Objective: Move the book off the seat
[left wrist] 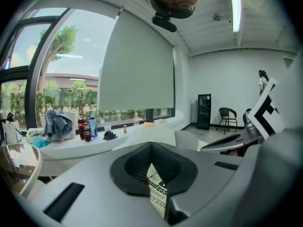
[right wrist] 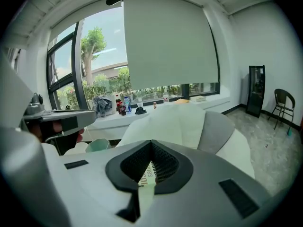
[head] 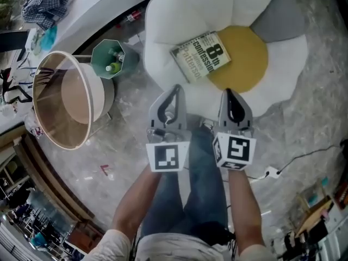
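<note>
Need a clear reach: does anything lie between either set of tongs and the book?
Nothing visible does. Only bare white seat cushion separates the left tongs and right tongs from the book, which lies flat, uncovered, just ahead of them.

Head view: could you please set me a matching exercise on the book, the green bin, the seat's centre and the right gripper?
1. book
2. green bin
3. seat's centre
4. right gripper

A. yellow
B. shut and empty
C. holds bottles
D. lies across white and yellow

Pairs: 1-D, 2-C, 3-A, 4-B
</note>
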`<state>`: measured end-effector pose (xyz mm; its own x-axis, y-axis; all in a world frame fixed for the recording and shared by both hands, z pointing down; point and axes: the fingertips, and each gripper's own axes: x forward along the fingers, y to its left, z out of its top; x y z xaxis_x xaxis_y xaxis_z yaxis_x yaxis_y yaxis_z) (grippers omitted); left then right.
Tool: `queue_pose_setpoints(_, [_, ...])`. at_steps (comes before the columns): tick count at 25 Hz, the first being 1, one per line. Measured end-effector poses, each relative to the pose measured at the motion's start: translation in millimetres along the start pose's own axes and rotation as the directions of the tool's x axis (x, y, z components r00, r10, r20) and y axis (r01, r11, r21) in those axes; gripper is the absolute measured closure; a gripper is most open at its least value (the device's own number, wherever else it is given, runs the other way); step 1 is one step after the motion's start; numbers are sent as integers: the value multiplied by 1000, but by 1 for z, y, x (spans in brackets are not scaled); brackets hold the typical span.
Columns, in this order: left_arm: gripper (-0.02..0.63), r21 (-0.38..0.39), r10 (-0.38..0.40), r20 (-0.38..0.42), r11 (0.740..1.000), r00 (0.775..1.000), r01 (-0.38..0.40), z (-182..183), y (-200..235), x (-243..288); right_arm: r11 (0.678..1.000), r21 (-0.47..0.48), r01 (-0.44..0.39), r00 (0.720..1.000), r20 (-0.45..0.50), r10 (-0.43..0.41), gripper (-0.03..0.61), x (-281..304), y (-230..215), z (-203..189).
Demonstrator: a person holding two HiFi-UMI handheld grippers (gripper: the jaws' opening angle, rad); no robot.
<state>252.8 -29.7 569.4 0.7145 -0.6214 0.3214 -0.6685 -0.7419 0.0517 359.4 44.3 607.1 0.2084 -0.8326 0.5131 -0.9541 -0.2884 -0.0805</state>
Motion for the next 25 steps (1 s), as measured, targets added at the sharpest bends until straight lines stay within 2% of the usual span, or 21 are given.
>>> queue_pose_setpoints(6, [612, -18, 16, -33, 1000, 999, -16, -61, -4, 16, 999, -24, -23, 1000, 0, 23, 574, 23, 0, -43])
queue_pose_setpoints(11, [612, -27, 20, -68, 999, 997, -22, -104, -7, 28, 1000, 14, -20, 1000, -8, 20, 574, 43, -11, -76])
queue_pose_setpoints(18, [612, -23, 30, -112, 999, 993, -33, -146, -6, 45, 998, 35, -54, 996, -68, 56, 574, 72, -9, -117])
queue_pose_setpoints(20, [612, -20, 30, -119, 999, 992, -32, -151, -7, 48, 993, 90, -74, 992, -99, 83, 574, 78, -9, -130])
queue_pose_setpoints(22, [612, -19, 27, -123, 999, 992, -29, -154, -8, 52, 975, 204, -87, 984, -138, 117, 574, 87, -12, -146])
queue_pose_setpoints(25, [612, -16, 9, -136, 1000, 991, -12, -159, -14, 58, 914, 395, -92, 973, -160, 167, 572, 102, -17, -166])
